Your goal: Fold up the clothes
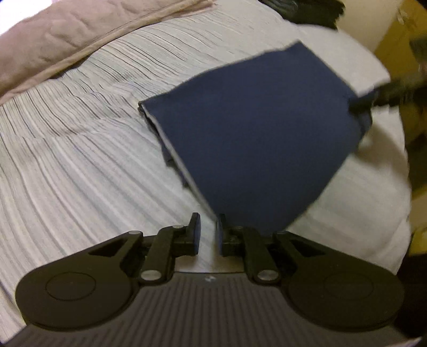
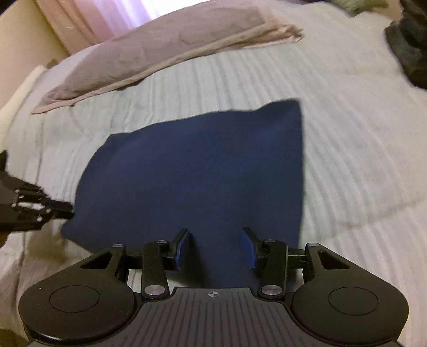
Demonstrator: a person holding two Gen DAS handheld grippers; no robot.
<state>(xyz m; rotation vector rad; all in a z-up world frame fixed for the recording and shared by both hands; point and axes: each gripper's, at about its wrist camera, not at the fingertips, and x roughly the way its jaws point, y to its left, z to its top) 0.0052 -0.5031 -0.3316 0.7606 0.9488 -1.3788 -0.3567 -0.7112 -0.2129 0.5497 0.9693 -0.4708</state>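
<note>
Jaws of the left gripper [image 1: 208,235] stand a little apart in the left wrist view, nothing clamped between them; bare bedspread [image 1: 80,165] shows through the gap. One folded navy garment [image 1: 256,138] lies on the bed ahead and slightly right of the jaws. Its nearest rounded corner comes down to the right pad, touching or just over it; blur makes it hard to tell which. Long axis runs from that near corner up and away toward the far right, with a pale lining edge showing along the garment's left side. At its far right corner the right gripper [image 1: 373,100] appears as a dark smear against the cloth; whether it pinches the fabric I cannot tell from here. One pinkish-grey pillow [image 1: 66,40] sits far left, one dark heap [image 1: 307,10] at the top edge.

Right wrist view: jaws of the right gripper [image 2: 214,247] are wide apart, blue pads either side of the garment's near edge, cloth lying between them, not clamped. The single navy garment [image 2: 200,173] spreads forward from the jaws, wider than deep, its far right corner peaked upward. The left gripper [image 2: 57,209] shows at the garment's left corner, tips touching or just beside the cloth. One pillow [image 2: 160,53] lies beyond, well apart; one dark pile [image 2: 408,40] at far right. Bedspread [image 2: 360,133] is ribbed and pale.
</note>
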